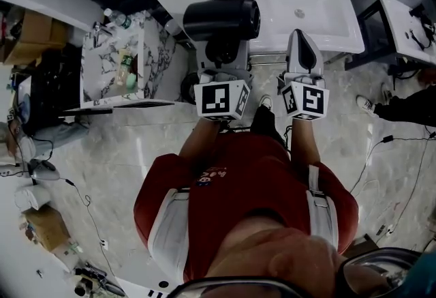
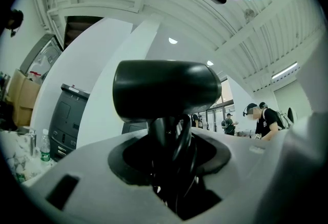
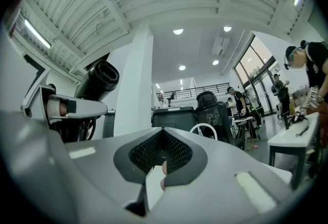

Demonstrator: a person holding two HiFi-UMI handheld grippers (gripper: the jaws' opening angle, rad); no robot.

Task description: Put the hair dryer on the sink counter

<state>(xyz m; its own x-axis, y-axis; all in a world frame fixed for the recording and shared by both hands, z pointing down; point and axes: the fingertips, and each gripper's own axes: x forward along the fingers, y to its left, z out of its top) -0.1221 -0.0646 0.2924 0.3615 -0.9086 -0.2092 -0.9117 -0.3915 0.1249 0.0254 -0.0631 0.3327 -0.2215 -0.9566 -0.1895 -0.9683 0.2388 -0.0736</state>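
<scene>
Quick status from my end. My left tongs point(image 1: 221, 61) are clamped on the handle of the hair dryer point(image 1: 221, 19), with the fat black barrel sticking up above the jaws. In the left gripper view a loop of its cord point(image 2: 183, 138) is squeezed in there alongside the handle. My right tongs point(image 1: 304, 41) are closed up with nothing in them, just to the right of the dryer.

So the dryer is in the air over the floor point(image 1: 136, 146), just short of the front edge of the desk point(image 1: 340, 37) that has the sink point(image 1: 293, 0) in it. Not set down yet.

What I reckon could bite me from here:

- The thing is top-heavy and I only have it by the handle. With the cord pinched in the same grip, the pads probably aren't flat on the handle, so it could twist or slide if I tip it.
- The sink takes up most of that desk. The flat strips to the left and right of the sink look narrow, so if I let go too near the sink the dryer could roll into the bowl.
- Loose cord might drag or snag on the front edge below the sink.
- My idle right tongs ride close beside it, so they could knock the barrel when I lower it.
</scene>
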